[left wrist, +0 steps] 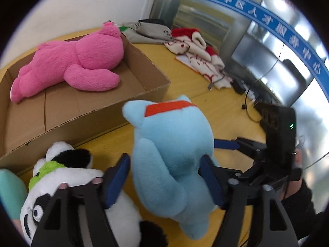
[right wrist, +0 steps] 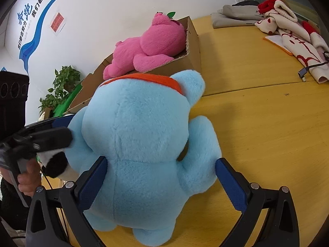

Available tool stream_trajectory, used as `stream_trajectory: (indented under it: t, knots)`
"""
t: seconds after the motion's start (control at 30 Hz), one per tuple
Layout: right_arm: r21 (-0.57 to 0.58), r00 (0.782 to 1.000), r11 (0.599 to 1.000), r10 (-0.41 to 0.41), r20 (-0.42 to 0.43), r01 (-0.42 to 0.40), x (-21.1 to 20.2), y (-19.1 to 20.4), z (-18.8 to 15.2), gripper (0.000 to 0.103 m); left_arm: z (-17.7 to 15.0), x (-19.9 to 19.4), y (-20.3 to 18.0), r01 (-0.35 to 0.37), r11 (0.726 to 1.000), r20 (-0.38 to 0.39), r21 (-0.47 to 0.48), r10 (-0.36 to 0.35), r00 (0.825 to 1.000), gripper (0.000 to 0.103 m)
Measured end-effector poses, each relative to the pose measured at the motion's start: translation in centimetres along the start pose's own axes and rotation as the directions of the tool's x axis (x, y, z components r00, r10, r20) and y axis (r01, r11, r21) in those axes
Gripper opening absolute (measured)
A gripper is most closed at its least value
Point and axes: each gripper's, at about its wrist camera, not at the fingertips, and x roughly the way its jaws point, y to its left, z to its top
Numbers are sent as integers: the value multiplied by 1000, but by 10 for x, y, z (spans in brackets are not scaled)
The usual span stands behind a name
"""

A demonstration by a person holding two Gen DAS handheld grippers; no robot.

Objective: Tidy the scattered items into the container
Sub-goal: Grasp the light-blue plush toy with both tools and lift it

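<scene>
Left wrist view: my left gripper (left wrist: pixel 165 182) pinches the fluffy light-blue plush toy with the orange collar (left wrist: pixel 170 154) at its lower body, near the open brown cardboard box (left wrist: pixel 115 103) where a pink plush bear (left wrist: pixel 70 65) already lies; soft fur could slip in the lift, and the black-and-white panda plush (left wrist: pixel 61 183) just beside my left finger could get dragged w/ it. Right wrist view: my right gripper (right wrist: pixel 161 183) sits spread around the blue toy's body, pads touching fur but maybe not squeezing, so if both pull differently it may twist; the box's near wall (right wrist: pixel 193 61) stands between toy and box interior, and the heap of red-and-cream cloth (right wrist: pixel 287 30) is well apart.

Blue band (left wrist: pixel 265 18) on glass wall: "吴中区人才服务中心" is read.
Wall lettering (right wrist: pixel 30 6): "奔跑", "我们都在努力", "我们都是" are read.
Red notice (right wrist: pixel 57 22): illegible.
</scene>
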Motion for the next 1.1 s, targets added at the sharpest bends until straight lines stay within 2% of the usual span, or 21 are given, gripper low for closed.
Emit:
stream_trajectory:
  t: [0.07, 0.27, 0.37, 0.47, 0.6, 0.67, 0.73, 0.77, 0.83, 0.97, 1.0, 1.03, 1.1]
  knots:
    - [5, 1000, 1000, 10, 5, -10, 0, -3, -1, 103, 0, 6, -4, -23, 1000, -15, -4, 23, 1000, 50]
    - [64, 998, 996, 63, 13, -63, -2, -15, -4, 103, -2, 1, 4, 4, 999, -14, -34, -4, 1000, 27]
    - [65, 998, 996, 67, 16, -68, -10, -16, -5, 103, -2, -1, 3, -6, 1000, -12, -30, 6, 1000, 25]
    - [67, 999, 997, 37, 17, -38, -21, -23, -8, 103, -2, -1, 6, -4, 999, -12, -37, 4, 1000, 24]
    - [143, 997, 987, 70, -16, -67, -16, -35, -11, 103, -1, -1, 7, 1, 999, -9, -35, -1, 1000, 24]
    - [178, 998, 982, 67, 3, -66, -16, -37, -10, 102, -1, -2, 7, -4, 999, -11, -37, 3, 1000, 23]
    - [249, 999, 967, 42, 32, -49, -17, -47, -8, 93, -1, -3, 9, -5, 999, -14, -40, 5, 1000, 23]
    - [285, 999, 958, 32, 32, -40, -16, -53, -7, 85, -1, -3, 10, -10, 999, -14, -39, 9, 1000, 23]
    - [306, 1000, 952, -12, -9, 14, -7, -57, -4, 79, -2, -4, 11, -12, 999, -13, -39, 11, 1000, 23]
    - [238, 997, 970, -38, -65, 53, 10, -38, 1, 63, -3, -5, 11, -21, 999, -6, -36, 21, 1000, 22]
    - [223, 997, 973, -39, -70, 54, 13, -33, 3, 50, -3, -6, 12, -20, 999, -4, -39, 20, 1000, 22]
    - [209, 997, 977, -30, -72, 44, 14, -28, 5, 41, -3, -7, 13, -13, 999, -2, -43, 13, 1000, 22]
    - [160, 995, 985, -55, -86, 69, 17, -16, 6, 32, -4, -11, 14, -11, 999, 6, -39, 11, 1000, 22]
